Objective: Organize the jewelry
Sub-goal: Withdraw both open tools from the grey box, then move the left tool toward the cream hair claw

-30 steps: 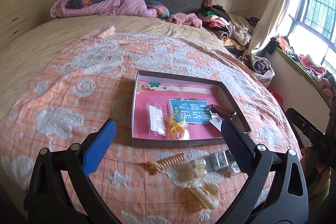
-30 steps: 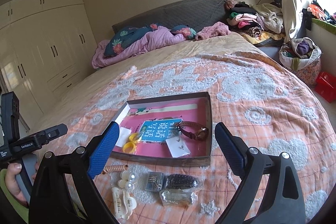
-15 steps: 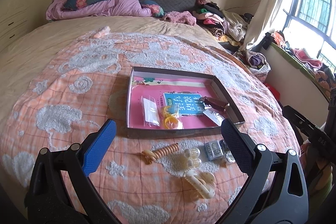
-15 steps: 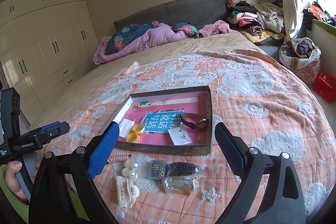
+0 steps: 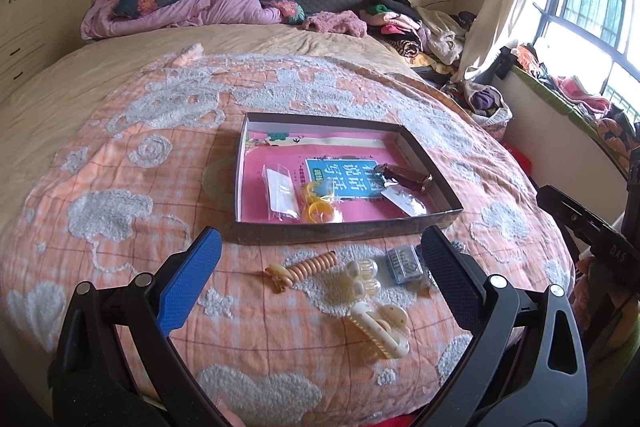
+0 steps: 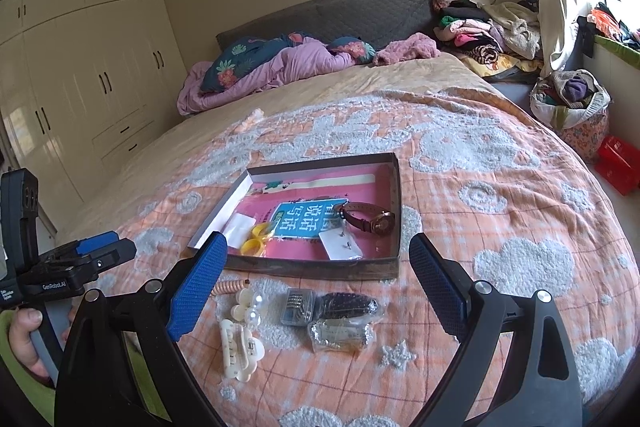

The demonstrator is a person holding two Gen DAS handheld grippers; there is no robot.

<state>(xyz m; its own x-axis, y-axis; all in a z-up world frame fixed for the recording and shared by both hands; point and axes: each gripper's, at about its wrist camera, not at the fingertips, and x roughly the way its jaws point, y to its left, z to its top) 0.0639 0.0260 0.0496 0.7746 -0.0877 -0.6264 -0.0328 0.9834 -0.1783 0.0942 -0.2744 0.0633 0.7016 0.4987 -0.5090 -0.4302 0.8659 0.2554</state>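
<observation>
Your left gripper (image 5: 320, 267) hangs over the bedspread (image 5: 120, 187) with its fingers spread wide and nothing between them. Take the shallow box (image 6: 394, 187) as the landmark. Inside it, from left to right, lie a clear packet (image 5: 282, 193), yellow rings (image 5: 318, 205), an earring card (image 6: 340, 245) and a brown watch (image 6: 370, 219). Just in front of the box, on the bedspread, sit a coiled hair tie (image 5: 308, 265), a pearl clip (image 6: 250, 305), a cream claw clip (image 6: 240, 349), a small clear case (image 6: 298, 307) and a dark clip (image 6: 348, 305). Your right gripper (image 6: 318, 277) hovers above these with its fingers wide apart, gripping nothing.
</observation>
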